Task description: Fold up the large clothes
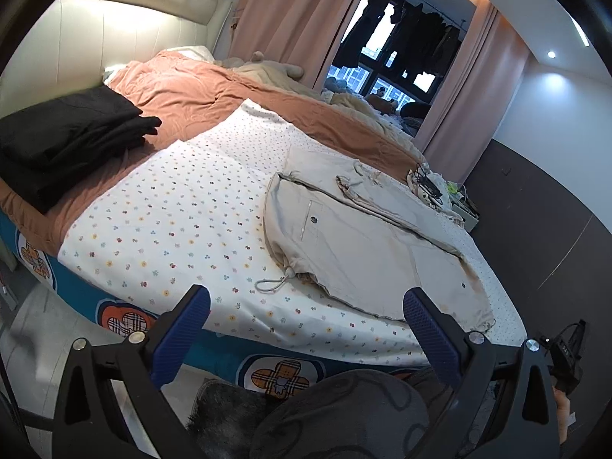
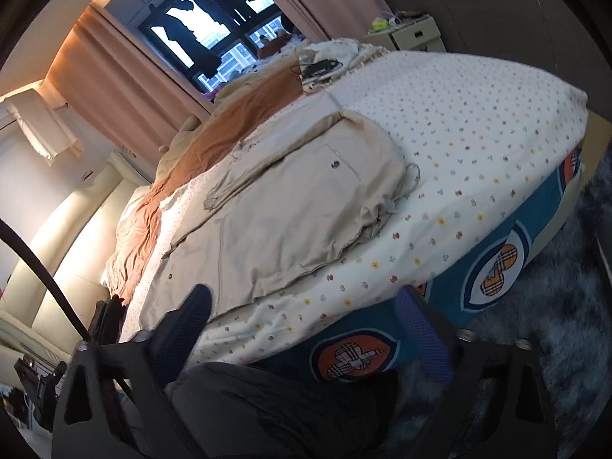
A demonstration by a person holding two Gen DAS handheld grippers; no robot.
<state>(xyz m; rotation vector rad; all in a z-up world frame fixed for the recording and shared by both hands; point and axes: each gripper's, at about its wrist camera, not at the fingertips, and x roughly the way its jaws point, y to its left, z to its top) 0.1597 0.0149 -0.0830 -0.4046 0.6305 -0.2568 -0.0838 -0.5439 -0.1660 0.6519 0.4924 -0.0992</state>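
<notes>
Both grippers, left point(image 1: 306, 329) and right point(image 2: 306, 329), gape wide, empty, near the bed edge; folded beige jacket point(image 1: 367, 237) lies flat on floral sheet point(image 1: 172, 206), right of black folded clothes point(image 1: 65, 141).

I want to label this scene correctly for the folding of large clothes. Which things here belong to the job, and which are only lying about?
Belong to the job:
beige jacket, partly folded on the flowered sheet
left gripper and right gripper, both open and empty

Only lying about:
black folded clothes
orange blanket
cables and small device
bedside cabinet
</notes>
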